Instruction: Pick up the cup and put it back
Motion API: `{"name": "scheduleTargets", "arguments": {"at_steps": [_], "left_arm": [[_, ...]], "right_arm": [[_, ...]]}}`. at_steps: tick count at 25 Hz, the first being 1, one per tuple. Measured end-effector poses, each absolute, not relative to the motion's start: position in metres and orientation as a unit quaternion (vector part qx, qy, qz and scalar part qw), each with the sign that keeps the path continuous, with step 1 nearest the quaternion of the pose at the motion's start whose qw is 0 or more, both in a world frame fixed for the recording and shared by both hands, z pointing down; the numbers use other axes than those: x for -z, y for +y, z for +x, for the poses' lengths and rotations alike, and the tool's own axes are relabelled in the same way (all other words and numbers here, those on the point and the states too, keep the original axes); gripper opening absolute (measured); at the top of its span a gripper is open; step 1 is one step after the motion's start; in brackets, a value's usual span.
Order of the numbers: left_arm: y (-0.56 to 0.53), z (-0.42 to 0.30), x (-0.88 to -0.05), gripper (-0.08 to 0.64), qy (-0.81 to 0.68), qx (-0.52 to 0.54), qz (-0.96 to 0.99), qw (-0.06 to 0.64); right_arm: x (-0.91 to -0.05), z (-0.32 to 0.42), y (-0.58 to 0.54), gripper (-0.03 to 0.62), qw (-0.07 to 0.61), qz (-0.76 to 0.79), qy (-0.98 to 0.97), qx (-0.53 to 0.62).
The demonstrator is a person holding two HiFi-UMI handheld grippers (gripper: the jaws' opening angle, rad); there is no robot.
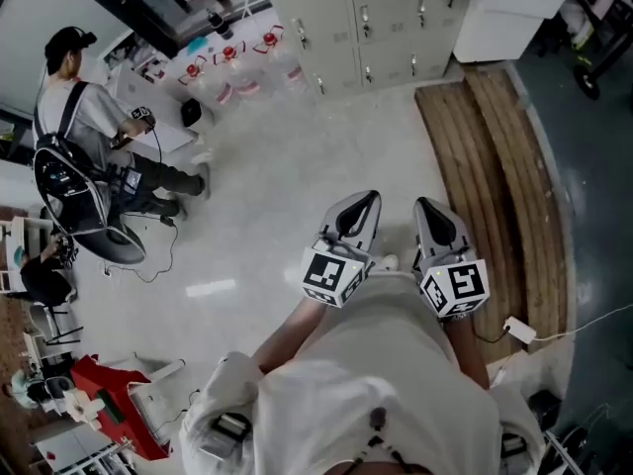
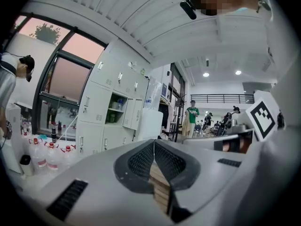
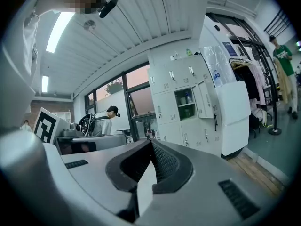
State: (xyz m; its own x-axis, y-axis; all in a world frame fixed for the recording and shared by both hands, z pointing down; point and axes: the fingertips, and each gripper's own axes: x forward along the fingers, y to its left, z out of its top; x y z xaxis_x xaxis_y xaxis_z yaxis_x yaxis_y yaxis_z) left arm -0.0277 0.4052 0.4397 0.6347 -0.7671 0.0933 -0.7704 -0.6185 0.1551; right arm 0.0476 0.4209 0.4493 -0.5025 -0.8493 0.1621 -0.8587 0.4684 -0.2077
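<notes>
No cup shows in any view. In the head view both grippers are held close in front of the person's white shirt, side by side above a pale floor. The left gripper (image 1: 368,199) has its jaws pressed together with nothing between them; in the left gripper view (image 2: 154,141) its dark pads meet at the tip. The right gripper (image 1: 427,207) stands just to its right, also shut and empty, and its pads touch at the tip in the right gripper view (image 3: 151,143). Both point out across the room toward white lockers.
White lockers (image 1: 376,18) line the far wall, with a white cabinet (image 1: 509,8) beside them. Wooden boards (image 1: 504,186) lie on the floor at right. A seated person (image 1: 89,117) is at far left near red-capped bottles (image 1: 232,57). A plug and cable (image 1: 519,330) lie at right.
</notes>
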Motion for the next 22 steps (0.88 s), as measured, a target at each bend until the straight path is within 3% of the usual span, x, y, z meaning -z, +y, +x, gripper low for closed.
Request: {"name": "scheduleTargets", "arguments": {"at_steps": [22], "left_arm": [[0.320,-0.073,-0.443,0.009,-0.429,0.005,0.897,0.106]], "right_arm": [[-0.450,0.004,0.344,0.026,0.012,0.499,-0.855,-0.142]]}}
